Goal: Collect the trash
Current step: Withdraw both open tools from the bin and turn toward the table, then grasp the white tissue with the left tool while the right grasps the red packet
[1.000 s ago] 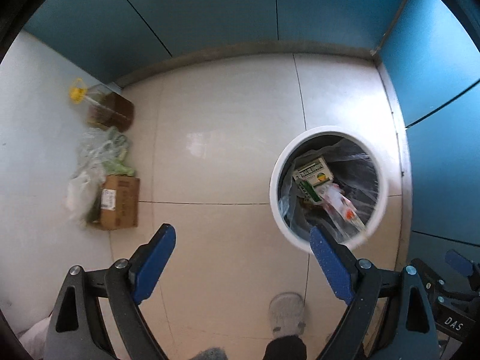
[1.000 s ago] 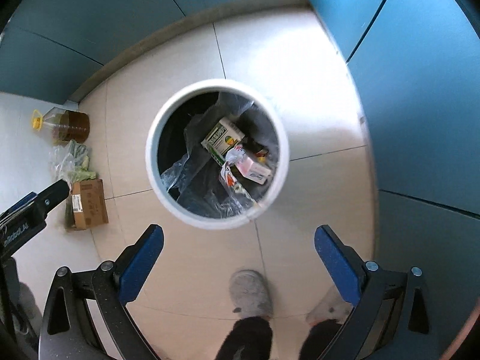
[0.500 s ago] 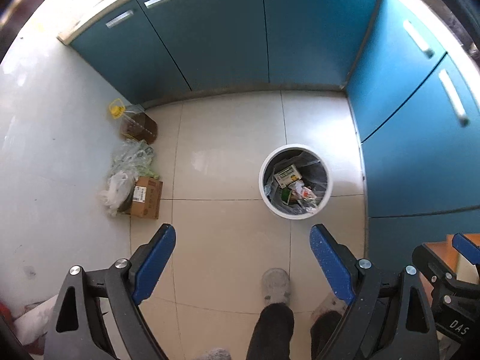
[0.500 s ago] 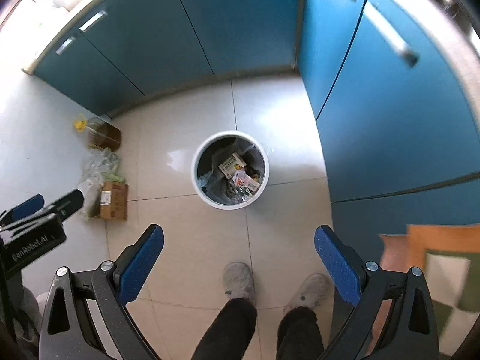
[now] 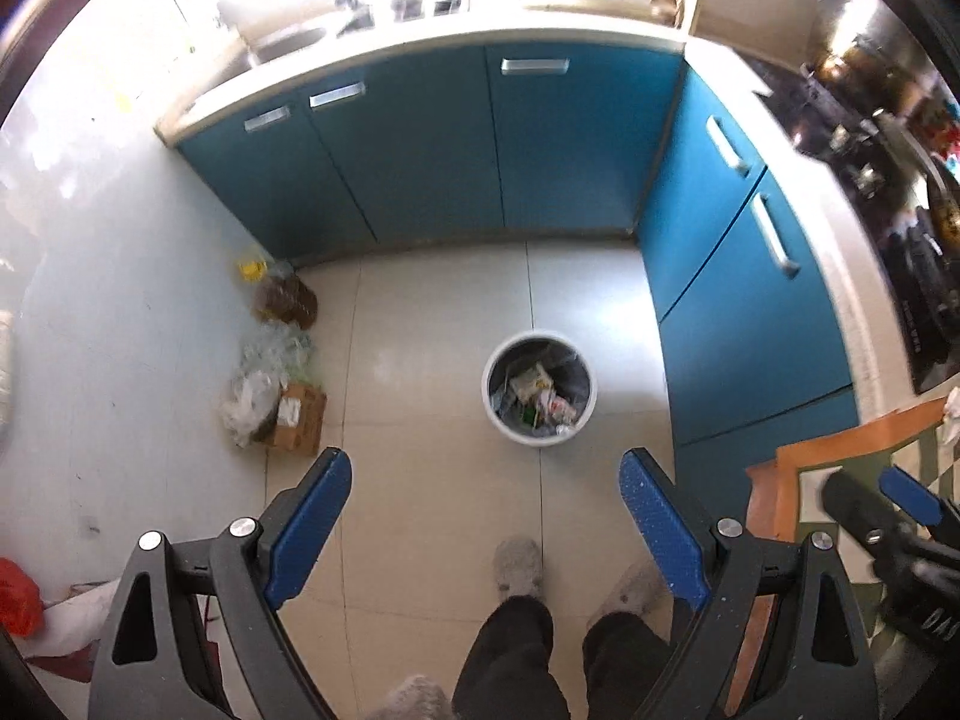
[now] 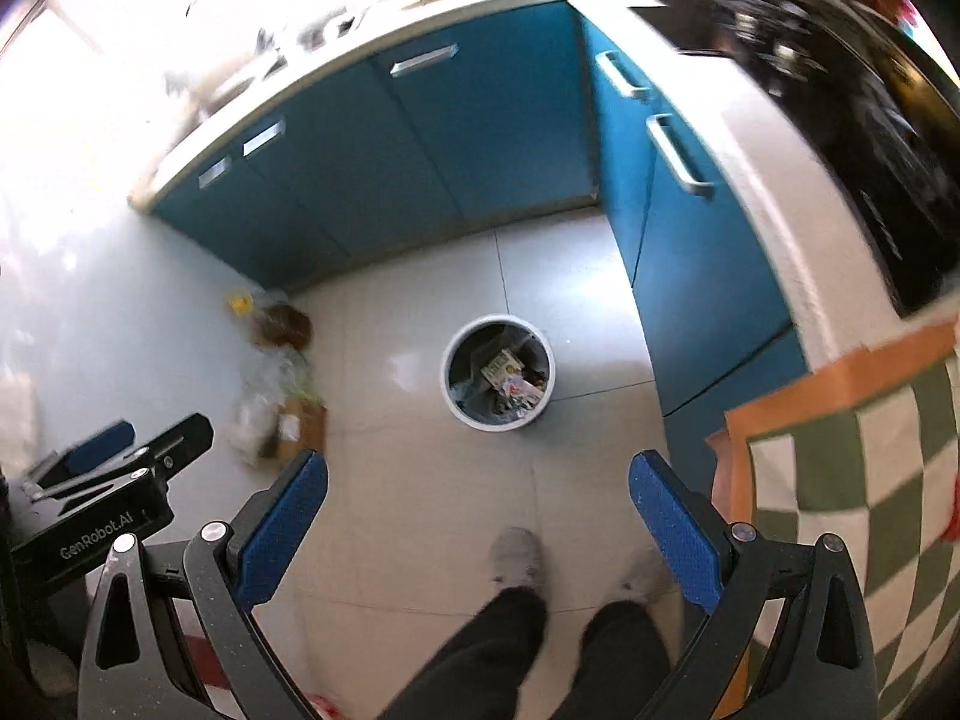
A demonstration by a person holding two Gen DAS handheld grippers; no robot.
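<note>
Left wrist, open claw [image 5: 485,501], trash bin [image 5: 538,387]

Strong daylight floods in from about 11 o'clock in both views, blowing out the countertop [image 5: 420,30] to white. The floor tiles [image 5: 408,360] carry a soft sheen. Fisheye bending curves the cabinets [image 6: 420,138], and motion blur smears the right-wrist view toward 2 o'clock.

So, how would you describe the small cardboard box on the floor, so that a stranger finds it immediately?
Find the pale wall left of the blue cabinets; a row of clutter lies along its foot. The cardboard box ends that row on the near side, touching crumpled plastic bags, beyond which stands an oil bottle. It is the only brown, square-edged item, with a white label.
</note>
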